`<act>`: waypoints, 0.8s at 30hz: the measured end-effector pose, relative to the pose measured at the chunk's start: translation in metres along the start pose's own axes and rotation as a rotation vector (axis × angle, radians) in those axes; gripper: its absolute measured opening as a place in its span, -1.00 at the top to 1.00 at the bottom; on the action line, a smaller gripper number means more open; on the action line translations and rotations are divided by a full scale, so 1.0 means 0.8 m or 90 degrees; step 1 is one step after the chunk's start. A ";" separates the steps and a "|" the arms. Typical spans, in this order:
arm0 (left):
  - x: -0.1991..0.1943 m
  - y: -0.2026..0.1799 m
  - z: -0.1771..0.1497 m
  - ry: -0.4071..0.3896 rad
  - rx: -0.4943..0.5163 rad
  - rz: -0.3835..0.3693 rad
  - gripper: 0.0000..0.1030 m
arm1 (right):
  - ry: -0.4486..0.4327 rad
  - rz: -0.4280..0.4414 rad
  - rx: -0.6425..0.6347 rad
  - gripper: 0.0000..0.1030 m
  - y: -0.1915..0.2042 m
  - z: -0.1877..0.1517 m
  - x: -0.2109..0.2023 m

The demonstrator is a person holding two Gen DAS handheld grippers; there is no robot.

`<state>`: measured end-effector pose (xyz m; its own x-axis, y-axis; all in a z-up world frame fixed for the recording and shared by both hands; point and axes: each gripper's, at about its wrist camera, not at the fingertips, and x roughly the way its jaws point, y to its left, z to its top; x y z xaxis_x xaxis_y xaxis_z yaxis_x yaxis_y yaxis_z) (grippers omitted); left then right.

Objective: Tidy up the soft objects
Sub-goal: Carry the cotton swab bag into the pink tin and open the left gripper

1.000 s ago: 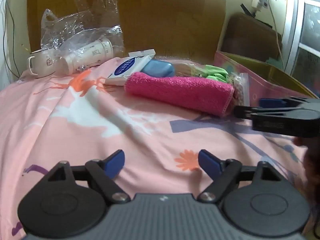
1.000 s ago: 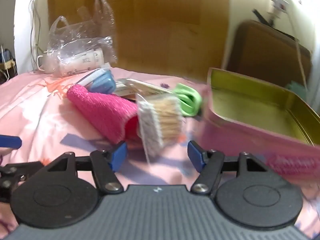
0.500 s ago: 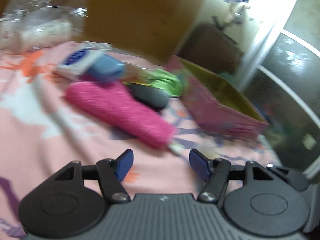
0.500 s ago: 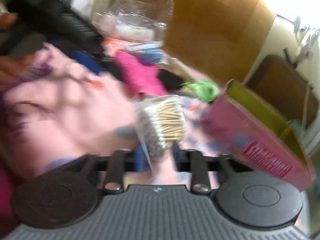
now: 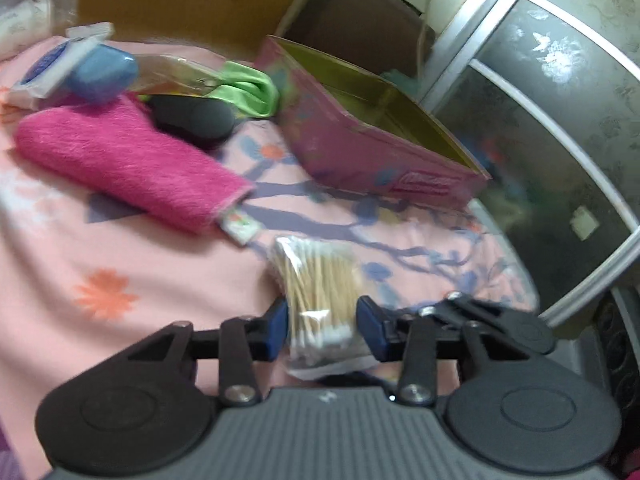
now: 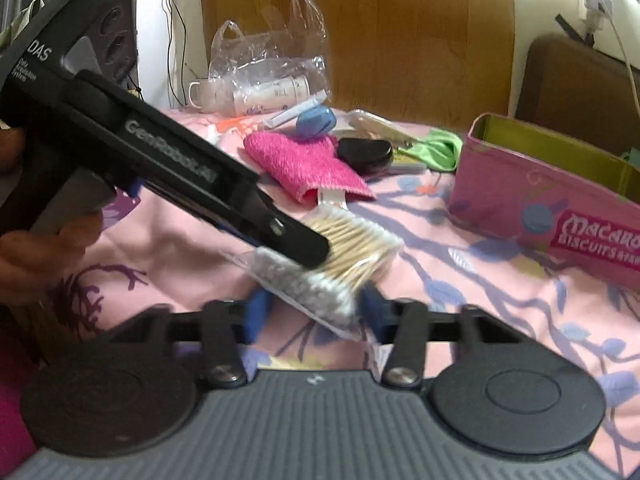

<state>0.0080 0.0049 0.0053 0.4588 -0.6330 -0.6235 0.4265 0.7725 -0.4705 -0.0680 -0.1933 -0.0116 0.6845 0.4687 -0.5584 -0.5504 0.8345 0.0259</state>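
A clear bag of cotton swabs (image 5: 320,292) lies on the pink floral bedsheet (image 5: 120,264) between both grippers. My left gripper (image 5: 322,326) has its blue pads on either side of the bag and looks closed on it. My right gripper (image 6: 312,312) has its pads wider than the bag's white end (image 6: 316,292). In the right wrist view the left gripper's (image 6: 288,236) black finger lies over the bag. A rolled pink towel (image 5: 128,160) lies behind, also in the right wrist view (image 6: 308,164). An open pink biscuit tin (image 5: 372,136) stands to the right.
Behind the towel lie a black pouch (image 5: 192,118), a green cloth (image 5: 248,92), a blue case (image 5: 104,74) and a tissue pack (image 5: 52,68). A plastic bag with white cups (image 6: 264,80) sits by the wooden headboard (image 6: 360,20). A glass door (image 5: 560,100) stands right of the bed.
The right gripper carried the swab bag toward the near side and opened around it. The left gripper swung right and closed in on the same bag.
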 end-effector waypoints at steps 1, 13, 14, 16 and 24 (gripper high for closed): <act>0.001 -0.008 0.006 -0.003 0.014 0.004 0.28 | -0.004 -0.003 -0.003 0.14 0.001 0.001 0.000; 0.050 -0.101 0.137 -0.128 0.149 -0.021 0.25 | -0.128 -0.169 -0.003 0.14 -0.069 0.066 -0.034; 0.063 -0.105 0.144 -0.137 0.149 -0.008 0.20 | -0.132 -0.186 0.006 0.13 -0.083 0.075 -0.030; 0.088 -0.110 0.154 -0.136 0.152 0.022 0.13 | -0.130 -0.214 0.029 0.04 -0.108 0.086 -0.018; 0.030 -0.047 0.114 -0.171 0.094 0.042 0.05 | -0.116 -0.322 0.125 -0.04 -0.137 0.081 -0.001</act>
<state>0.0740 -0.0438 0.0645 0.6702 -0.5875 -0.4535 0.4886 0.8092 -0.3262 0.0230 -0.2659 0.0399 0.9207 0.0241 -0.3896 -0.0451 0.9980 -0.0449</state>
